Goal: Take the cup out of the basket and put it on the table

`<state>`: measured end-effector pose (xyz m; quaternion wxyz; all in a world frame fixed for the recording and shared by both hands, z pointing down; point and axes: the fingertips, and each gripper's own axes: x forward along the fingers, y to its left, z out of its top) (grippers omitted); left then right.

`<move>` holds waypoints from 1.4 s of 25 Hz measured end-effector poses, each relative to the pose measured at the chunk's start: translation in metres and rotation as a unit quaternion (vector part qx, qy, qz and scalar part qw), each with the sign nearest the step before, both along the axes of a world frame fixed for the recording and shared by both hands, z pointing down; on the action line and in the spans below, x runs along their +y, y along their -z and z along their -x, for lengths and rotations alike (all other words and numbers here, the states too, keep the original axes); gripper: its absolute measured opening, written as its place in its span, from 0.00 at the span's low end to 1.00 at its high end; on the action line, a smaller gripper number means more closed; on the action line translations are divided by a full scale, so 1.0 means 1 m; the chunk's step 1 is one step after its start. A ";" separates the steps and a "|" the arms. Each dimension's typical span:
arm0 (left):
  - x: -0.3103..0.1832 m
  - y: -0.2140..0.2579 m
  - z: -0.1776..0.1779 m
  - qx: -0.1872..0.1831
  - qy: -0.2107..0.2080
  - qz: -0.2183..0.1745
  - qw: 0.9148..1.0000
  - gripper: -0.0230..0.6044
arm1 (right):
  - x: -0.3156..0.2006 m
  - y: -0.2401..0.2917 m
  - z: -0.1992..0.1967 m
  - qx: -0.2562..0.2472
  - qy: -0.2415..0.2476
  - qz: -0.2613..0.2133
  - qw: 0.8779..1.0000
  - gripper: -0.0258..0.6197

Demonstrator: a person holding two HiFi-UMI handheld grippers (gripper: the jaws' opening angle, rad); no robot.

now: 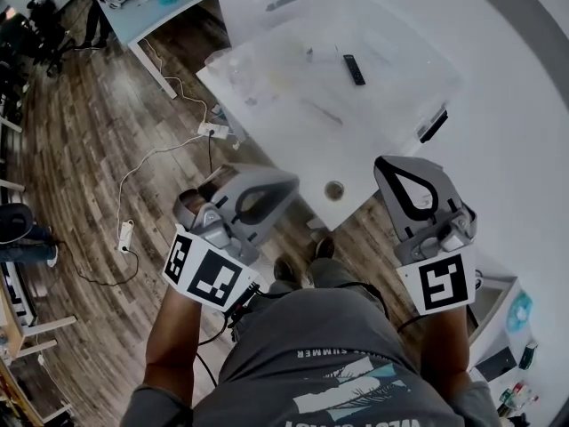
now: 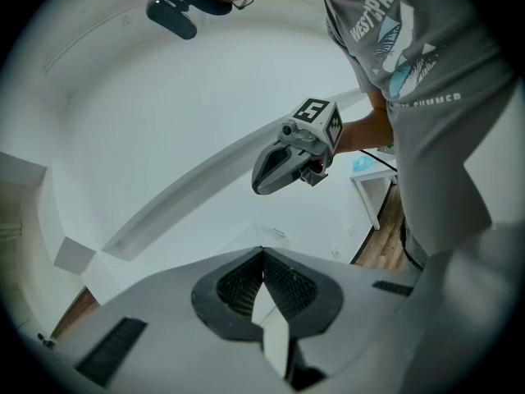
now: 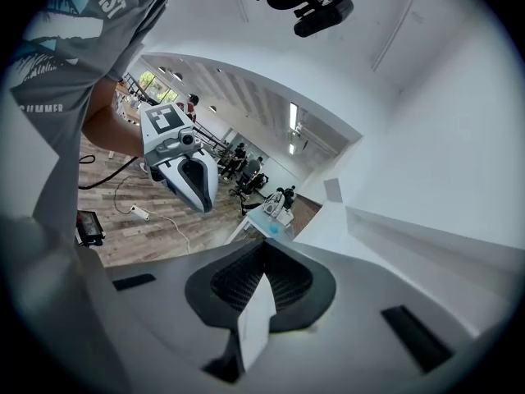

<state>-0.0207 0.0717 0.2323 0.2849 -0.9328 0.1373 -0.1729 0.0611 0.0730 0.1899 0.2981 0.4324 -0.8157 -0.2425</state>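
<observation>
A large clear plastic basket point(image 1: 267, 74) stands on the white table point(image 1: 391, 140), and a black remote point(image 1: 354, 69) shows through it. A small round cup-like object point(image 1: 334, 189) sits on the table near its front edge, outside the basket. My left gripper point(image 1: 286, 181) is held over the floor, left of the table corner, jaws shut with nothing between them. My right gripper point(image 1: 386, 162) is above the table's front edge, right of the round object, also shut and empty. Both point upward. Each gripper view shows closed jaws: the left gripper point(image 2: 263, 251) and the right gripper point(image 3: 265, 243).
Wooden floor with white cables and a power strip point(image 1: 124, 235) lies to the left. A second table point(image 1: 160, 3) stands at the back left, a small stand point(image 1: 498, 314) at lower right. The person's legs and shoes point(image 1: 302, 265) are below the table corner.
</observation>
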 end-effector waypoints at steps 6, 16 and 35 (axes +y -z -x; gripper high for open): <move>-0.025 -0.012 -0.022 -0.014 0.018 0.015 1.000 0.05 | -0.031 -0.010 -0.018 -0.018 0.022 0.010 1.000 0.06; -0.074 -0.008 -0.077 -0.035 0.055 0.018 0.998 0.05 | -0.089 -0.011 -0.071 -0.044 0.062 0.016 0.997 0.06; -0.134 -0.026 -0.113 -0.049 0.074 0.038 0.995 0.05 | -0.155 -0.030 -0.105 -0.059 0.081 0.037 0.994 0.06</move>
